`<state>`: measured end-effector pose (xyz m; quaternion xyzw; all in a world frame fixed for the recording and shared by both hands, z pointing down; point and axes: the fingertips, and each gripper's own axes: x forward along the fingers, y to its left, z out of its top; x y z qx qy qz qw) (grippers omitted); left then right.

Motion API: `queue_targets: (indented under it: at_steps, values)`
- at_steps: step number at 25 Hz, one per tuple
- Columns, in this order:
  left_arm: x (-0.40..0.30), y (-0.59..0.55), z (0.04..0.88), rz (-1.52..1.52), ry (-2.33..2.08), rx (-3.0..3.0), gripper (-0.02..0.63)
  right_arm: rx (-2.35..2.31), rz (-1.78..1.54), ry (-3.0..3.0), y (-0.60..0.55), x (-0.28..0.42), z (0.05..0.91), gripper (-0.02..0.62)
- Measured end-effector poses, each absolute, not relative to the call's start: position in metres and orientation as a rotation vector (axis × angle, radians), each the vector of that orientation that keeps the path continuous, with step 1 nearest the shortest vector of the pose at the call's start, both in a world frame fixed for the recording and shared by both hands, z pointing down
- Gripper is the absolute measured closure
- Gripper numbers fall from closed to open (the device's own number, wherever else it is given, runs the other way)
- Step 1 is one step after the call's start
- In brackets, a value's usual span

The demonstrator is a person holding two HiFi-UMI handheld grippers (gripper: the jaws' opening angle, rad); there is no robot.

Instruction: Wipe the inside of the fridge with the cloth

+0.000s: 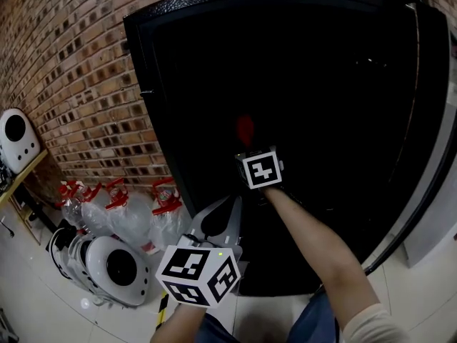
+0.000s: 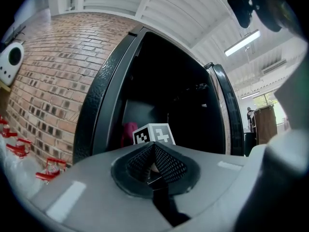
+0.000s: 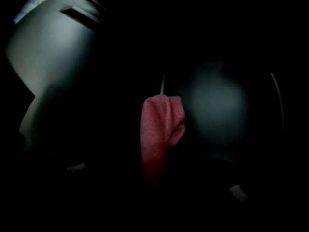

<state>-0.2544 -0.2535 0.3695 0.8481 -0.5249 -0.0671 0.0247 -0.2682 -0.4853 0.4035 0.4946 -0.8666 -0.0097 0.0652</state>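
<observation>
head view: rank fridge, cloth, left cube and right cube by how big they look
1. fridge
2. left cube, though it is nearer the camera
3. right cube
4. cloth

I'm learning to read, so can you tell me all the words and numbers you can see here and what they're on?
No words or numbers can be read anywhere.
Cube on the left gripper: black-and-white square patterns, not letters.
Cube on the right gripper: a pattern only.
Red labels on the bottles by the brick wall: too small to read.
Pink cloth: plain, no print.
</observation>
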Motion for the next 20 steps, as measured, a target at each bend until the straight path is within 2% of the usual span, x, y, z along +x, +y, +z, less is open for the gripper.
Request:
queue_targets:
  at_steps: [4, 10, 20]
  values:
    - [-0.251, -0.251, 0.368, -0.203, -1.623, 2.634, 0.597, 1.534, -0.031, -2.586, -0.49, -0.255, 0.403, 0.529]
    - [-0.237, -0.255, 0.367, -0.236, -1.58, 2.643, 0.597, 1.701, -0.089, -2.441, -0.493, -0.189, 0.398, 0.529]
    - [-0.212, -0.259, 0.37, -0.23, -1.503, 2.674, 0.597, 2.026, 0.117, -2.244, -0.498, -0.09, 0.411, 0.529]
